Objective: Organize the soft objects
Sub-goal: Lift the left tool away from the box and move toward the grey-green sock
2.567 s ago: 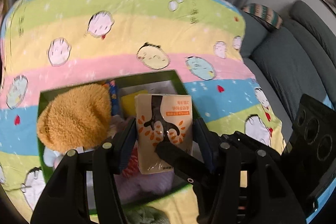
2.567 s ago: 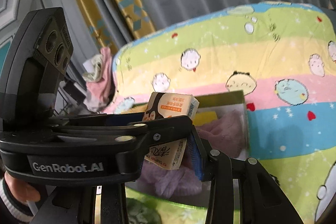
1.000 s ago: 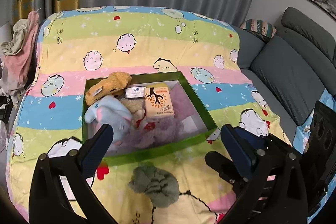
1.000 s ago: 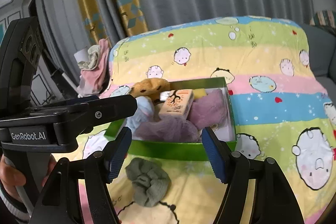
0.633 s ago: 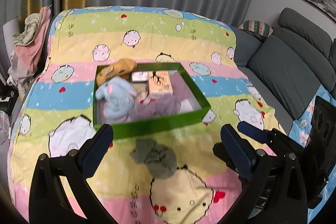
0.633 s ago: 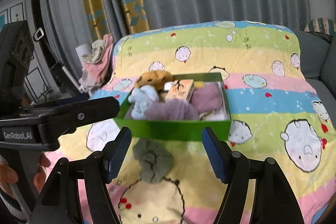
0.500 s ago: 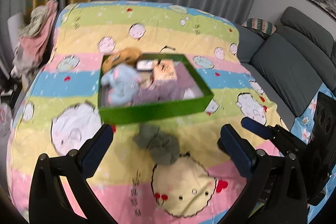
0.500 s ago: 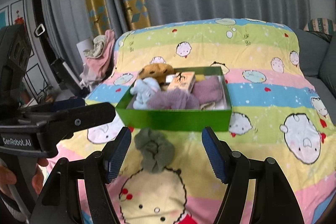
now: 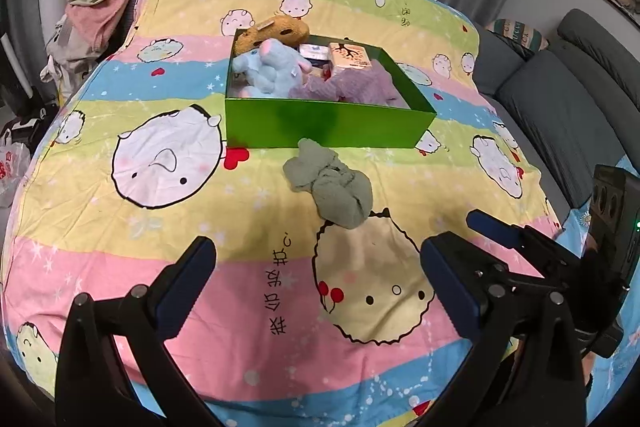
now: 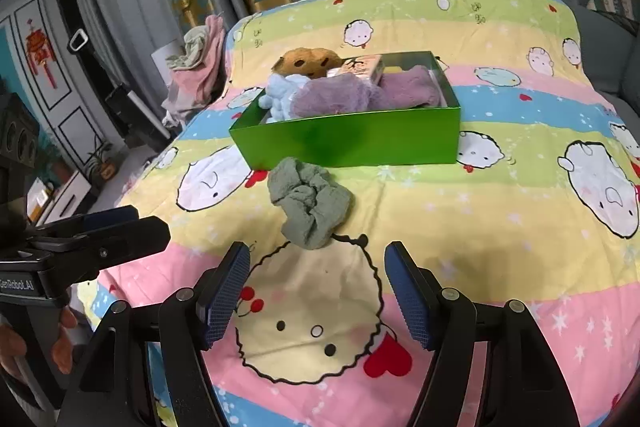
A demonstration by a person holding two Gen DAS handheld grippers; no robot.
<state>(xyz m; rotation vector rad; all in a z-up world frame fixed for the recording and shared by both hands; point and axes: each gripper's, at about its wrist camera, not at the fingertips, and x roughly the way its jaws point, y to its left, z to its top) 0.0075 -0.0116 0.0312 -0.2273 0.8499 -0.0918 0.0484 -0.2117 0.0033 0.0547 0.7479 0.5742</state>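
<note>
Both claws, left gripper (image 9: 316,291) and right gripper (image 10: 318,293), hang spread and empty over the blanket (image 9: 120,227); the green cloth (image 9: 330,183) lies crumpled just before the green box (image 9: 320,127).

A glossy green box (image 9: 328,125) sits on a smooth printed cloth sheet (image 9: 160,219). Near it lies a matt, fuzzy green cloth (image 9: 330,185). Plush toys (image 9: 272,69) inside look fluffy.

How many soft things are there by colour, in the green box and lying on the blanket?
Brown: 1, a plush toy in the green box.
Light blue: 1, a plush toy in the box.
Purple: 2, fluffy cloths in the box.
Grey-green: 1, a crumpled cloth on the blanket, outside the box.
Total: 5 soft things.
</note>
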